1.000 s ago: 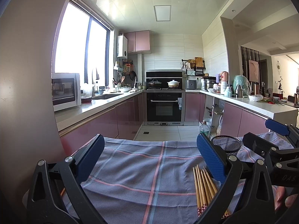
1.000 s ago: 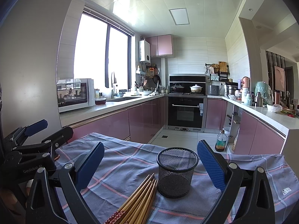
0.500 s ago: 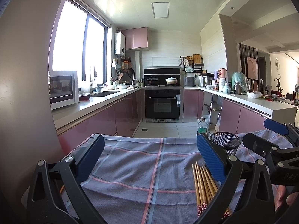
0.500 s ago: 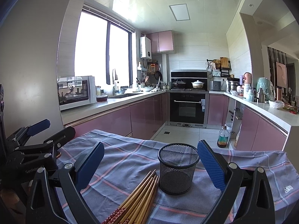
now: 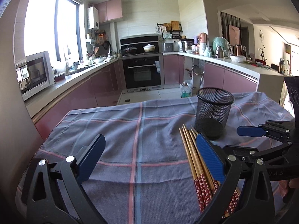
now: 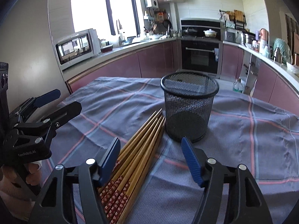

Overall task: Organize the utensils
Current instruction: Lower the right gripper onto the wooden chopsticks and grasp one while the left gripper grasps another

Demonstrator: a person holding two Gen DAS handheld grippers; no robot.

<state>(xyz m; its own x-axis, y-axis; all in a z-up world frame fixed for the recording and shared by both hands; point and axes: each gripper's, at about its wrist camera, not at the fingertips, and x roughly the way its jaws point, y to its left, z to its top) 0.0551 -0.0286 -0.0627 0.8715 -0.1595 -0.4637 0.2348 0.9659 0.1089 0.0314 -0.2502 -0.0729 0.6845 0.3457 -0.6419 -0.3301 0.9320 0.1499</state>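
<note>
A bundle of several wooden chopsticks (image 6: 142,147) with red flowered ends lies on the plaid cloth, tips against a black mesh cup (image 6: 188,110). In the left wrist view the chopsticks (image 5: 194,155) lie under my right finger, with the cup (image 5: 213,112) behind them. My right gripper (image 6: 151,160) is open and empty, low over the chopsticks, in front of the cup. My left gripper (image 5: 149,156) is open and empty above bare cloth, left of the chopsticks. The right gripper also shows in the left wrist view (image 5: 261,136), and the left gripper in the right wrist view (image 6: 56,102).
A grey-blue plaid cloth (image 5: 130,130) covers the table (image 6: 252,127). Beyond its far edge is a kitchen with pink cabinets, a microwave (image 6: 74,46) on the left counter, and an oven (image 5: 142,72). A wall stands close on the left.
Both grippers have tilted down and dropped toward the table. The right gripper has moved in over the chopsticks and its jaws have narrowed somewhat. The chopsticks and cup have not moved.
</note>
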